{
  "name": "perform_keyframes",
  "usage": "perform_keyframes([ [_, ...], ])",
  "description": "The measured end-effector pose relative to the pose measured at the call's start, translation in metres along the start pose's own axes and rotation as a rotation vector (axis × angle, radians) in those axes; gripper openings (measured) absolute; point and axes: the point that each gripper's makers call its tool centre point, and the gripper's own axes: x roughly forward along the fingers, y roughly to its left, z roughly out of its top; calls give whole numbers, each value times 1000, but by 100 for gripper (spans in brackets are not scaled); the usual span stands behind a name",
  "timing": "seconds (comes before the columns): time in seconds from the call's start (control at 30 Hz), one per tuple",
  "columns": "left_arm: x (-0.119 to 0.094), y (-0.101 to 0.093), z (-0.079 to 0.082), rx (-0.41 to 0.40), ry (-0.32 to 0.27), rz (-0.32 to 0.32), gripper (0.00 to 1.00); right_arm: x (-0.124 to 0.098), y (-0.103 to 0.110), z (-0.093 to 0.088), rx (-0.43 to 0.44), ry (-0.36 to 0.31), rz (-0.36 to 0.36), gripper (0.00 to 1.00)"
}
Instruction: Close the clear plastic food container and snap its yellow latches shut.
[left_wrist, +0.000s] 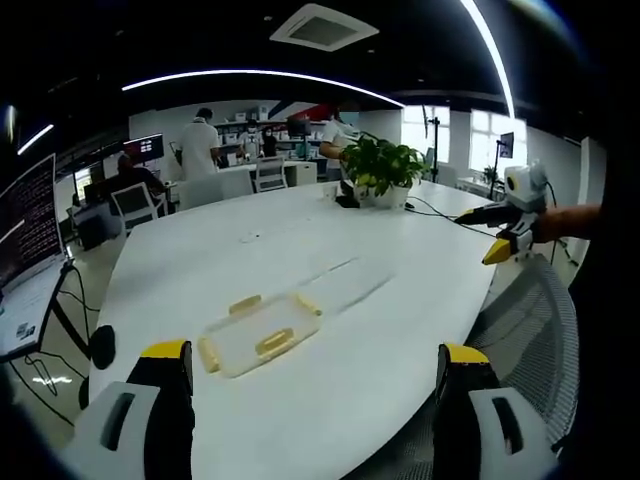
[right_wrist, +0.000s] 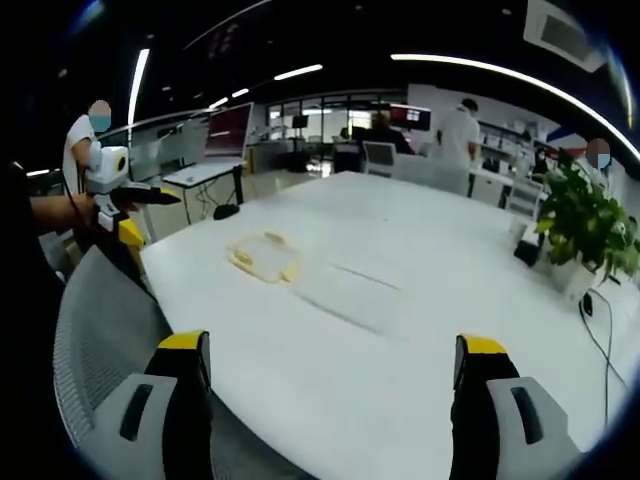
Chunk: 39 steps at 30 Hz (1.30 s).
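A clear plastic container part with yellow latches (left_wrist: 258, 338) lies flat on the white table (left_wrist: 400, 330), just ahead of my left gripper (left_wrist: 313, 355), whose jaws stand wide apart with nothing between them. A second clear, almost invisible piece (left_wrist: 340, 283) lies beside it, farther in. In the right gripper view the latched piece (right_wrist: 264, 257) sits toward the table's left edge and the clear piece (right_wrist: 350, 290) lies right of it. My right gripper (right_wrist: 332, 345) is open and empty, short of both. Each gripper shows off the table's edge in the other's view: the right one (left_wrist: 503, 243), the left one (right_wrist: 125, 228).
A potted plant (left_wrist: 385, 170) (right_wrist: 590, 225) stands at the table's far end, with a black cable (right_wrist: 600, 340) near it. A grey mesh chair (left_wrist: 530, 320) (right_wrist: 100, 340) is pushed up to the near edge. Desks, monitors and people fill the office behind.
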Motion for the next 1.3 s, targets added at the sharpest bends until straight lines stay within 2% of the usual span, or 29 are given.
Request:
perform_keyframes([
  [1.3, -2, 2, -3, -5, 5, -10, 99, 3, 4, -1, -21, 24, 11, 99],
])
